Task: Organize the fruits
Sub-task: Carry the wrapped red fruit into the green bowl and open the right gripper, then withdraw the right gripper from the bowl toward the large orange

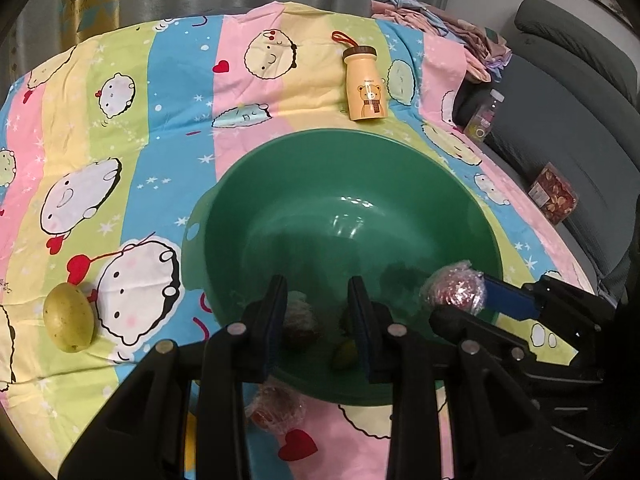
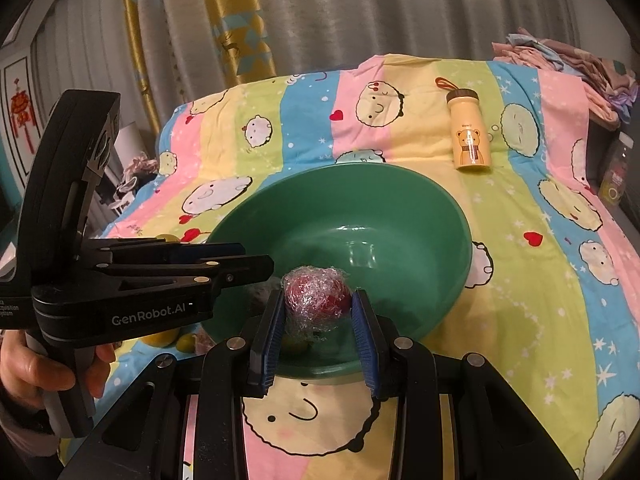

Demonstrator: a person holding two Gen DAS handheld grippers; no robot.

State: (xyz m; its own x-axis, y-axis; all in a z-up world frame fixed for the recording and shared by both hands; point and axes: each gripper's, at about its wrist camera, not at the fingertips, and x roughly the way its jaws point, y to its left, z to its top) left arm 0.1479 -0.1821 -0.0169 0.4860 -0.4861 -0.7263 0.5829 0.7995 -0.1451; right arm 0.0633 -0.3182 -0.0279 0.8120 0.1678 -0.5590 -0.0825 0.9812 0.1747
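**Wrapped red fruit going over the green basin**

Crinkled plastic film is covering the red fruit [image 2: 318, 300] that the right gripper [image 2: 319, 330] is holding above the near rim of the green basin [image 2: 400, 200]. Its blue pads [image 2: 272, 336] are sitting against the fruit's two sides, so the grip looks closed on it. The film is likely making it slippery and a little springy, so holding across the widest part seems safest, with light pressure to avoid bruising. The left gripper [image 1: 318, 330] is hovering over the basin with its fingers spread and nothing between them. Darker fruits [image 1: 302, 326] are lying inside. Another wrapped fruit [image 1: 276, 408] is waiting just outside the near rim, and a yellow-green pear [image 1: 70, 318] is lying farther left on the patterned cloth [image 1: 168, 128]. Beyond, a bear-printed bottle [image 1: 365, 84] is standing.
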